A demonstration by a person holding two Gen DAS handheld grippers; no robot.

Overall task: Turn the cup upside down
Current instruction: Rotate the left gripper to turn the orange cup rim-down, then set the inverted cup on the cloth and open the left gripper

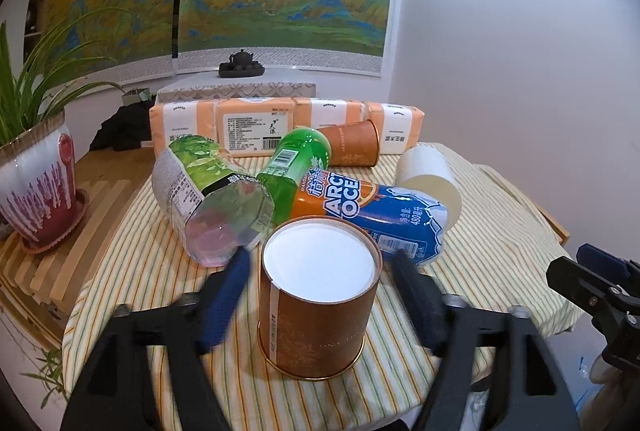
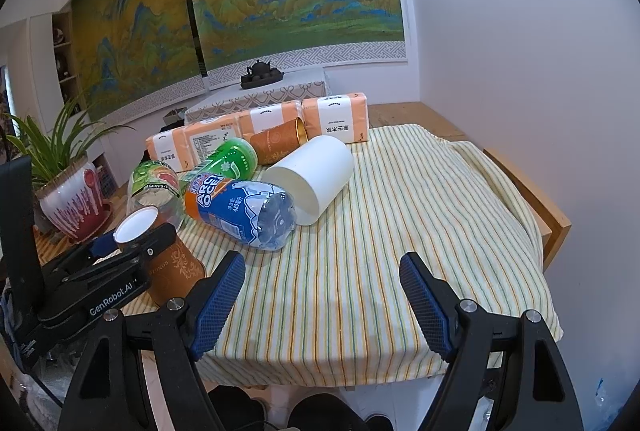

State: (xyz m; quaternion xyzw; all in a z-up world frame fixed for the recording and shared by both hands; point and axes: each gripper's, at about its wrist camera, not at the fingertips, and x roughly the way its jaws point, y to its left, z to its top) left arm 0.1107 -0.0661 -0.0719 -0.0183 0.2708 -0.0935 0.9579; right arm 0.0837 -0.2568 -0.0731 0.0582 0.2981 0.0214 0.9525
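Observation:
An orange-brown paper cup (image 1: 316, 307) stands upside down on the striped cloth, its white base up and its gold rim on the cloth. My left gripper (image 1: 320, 267) is open, with one finger on each side of the cup and a gap to each. The cup also shows in the right wrist view (image 2: 172, 263), partly behind the left gripper (image 2: 112, 251). My right gripper (image 2: 322, 275) is open and empty over the cloth near the table's front edge. It shows at the right edge of the left wrist view (image 1: 592, 271).
Behind the cup lie an orange-and-blue bottle (image 1: 372, 211), a green bottle (image 1: 296, 159), a clear labelled bottle (image 1: 208, 191), a white cup (image 1: 432, 179) and a second orange cup (image 1: 352, 143). Tissue packs (image 1: 256, 127) line the back. A potted plant (image 1: 36, 183) stands at the left.

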